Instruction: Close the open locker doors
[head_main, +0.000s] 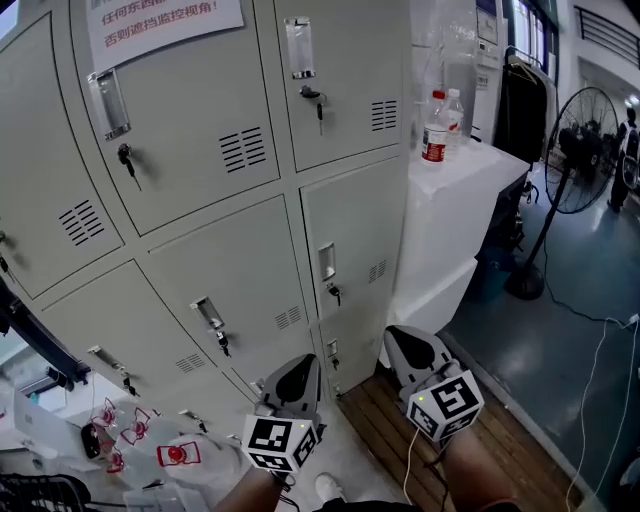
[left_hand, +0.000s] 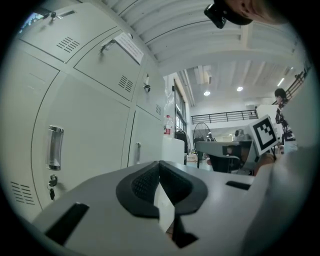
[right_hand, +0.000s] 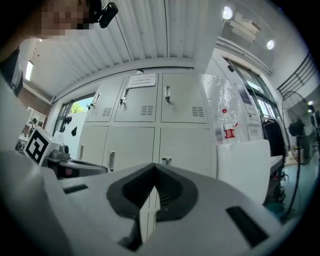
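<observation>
The bank of pale grey metal lockers (head_main: 230, 250) filled the left and centre of the head view. Every one of the locker doors (head_main: 355, 235) that showed there appeared to lie flush with its neighbours, with small keys (head_main: 126, 158) hanging from the locks. The left gripper (head_main: 295, 375) and the right gripper (head_main: 408, 345) were held low before the bottom row, clear of the doors. Each gripper's own view showed its jaws pressed together with nothing between them. To the right stood a white counter (head_main: 470, 190) carrying a clear plastic bottle with a red label (head_main: 434, 130).

A dark bar (head_main: 38, 345) crossed the far left edge of the head view. It may have been part of an open door, though the frame cut it off too soon to say. By this reading the task looked nearly or fully done, and any door left open would lie outside the view on that side.

If one remained, the closed jaws would serve well as a blunt pusher. The sound way would be to set the tip on the door's free edge, near the handle and away from the hinge. It should then press squarely until the panel sat level with the others, keeping clear of the dangling keys so none got bent or knocked out.
</observation>
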